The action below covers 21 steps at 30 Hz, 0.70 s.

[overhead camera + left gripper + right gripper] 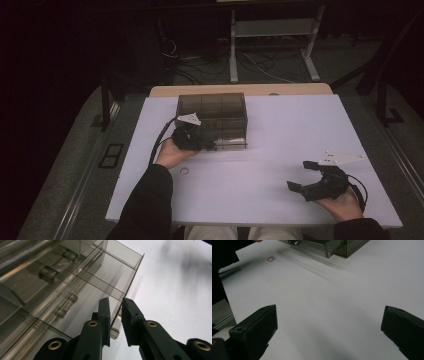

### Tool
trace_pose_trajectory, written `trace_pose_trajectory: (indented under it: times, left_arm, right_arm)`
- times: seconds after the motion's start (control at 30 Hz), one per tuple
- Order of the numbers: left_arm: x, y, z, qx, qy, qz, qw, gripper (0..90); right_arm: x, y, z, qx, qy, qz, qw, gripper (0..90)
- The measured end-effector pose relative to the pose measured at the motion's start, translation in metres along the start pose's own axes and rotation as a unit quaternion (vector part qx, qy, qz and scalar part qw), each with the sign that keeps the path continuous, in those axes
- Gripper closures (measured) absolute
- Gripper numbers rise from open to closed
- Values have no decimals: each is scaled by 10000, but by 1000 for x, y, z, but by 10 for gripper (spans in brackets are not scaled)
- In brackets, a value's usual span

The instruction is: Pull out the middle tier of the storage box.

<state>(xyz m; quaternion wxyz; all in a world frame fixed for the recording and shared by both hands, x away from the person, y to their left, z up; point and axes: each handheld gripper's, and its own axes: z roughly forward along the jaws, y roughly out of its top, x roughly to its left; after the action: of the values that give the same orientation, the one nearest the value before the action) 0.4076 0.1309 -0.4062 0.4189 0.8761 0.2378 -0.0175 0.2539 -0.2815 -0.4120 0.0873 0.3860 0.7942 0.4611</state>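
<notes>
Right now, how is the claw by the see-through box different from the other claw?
The left claw has its jaws nearly together, closed on a thin wall of the smoky clear box; the right claw gapes wide with nothing between its jaws. The left claw is at the box's front, while the right claw rests apart over bare white table. Both are black and hand-held.

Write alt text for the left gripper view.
The left gripper, its black fingers nearly closed, straddles the thin front edge of a smoky clear plastic box with inner dividers. The box sits on a white table.
</notes>
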Motion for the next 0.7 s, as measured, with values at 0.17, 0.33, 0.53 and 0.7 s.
trace_pose_trajectory:
  times: [0.17,0.33,0.53,0.7]
  left_arm:
    - [-1,-1,-1,11,-18,-3,10000,763]
    - [-3,-3,-1,11,-35,-45,10000,763]
    - [-5,-4,-3,89,-44,13,9999,761]
    - [-7,-6,-2,62,-37,40,10000,762]
  right_arm:
    - [0,0,-1,-8,10,17,10000,0]
    - [0,0,-1,-9,7,3,10000,0]
    - [0,0,0,-9,-10,1,10000,0]
    - [0,0,0,-5,2,-2,10000,0]
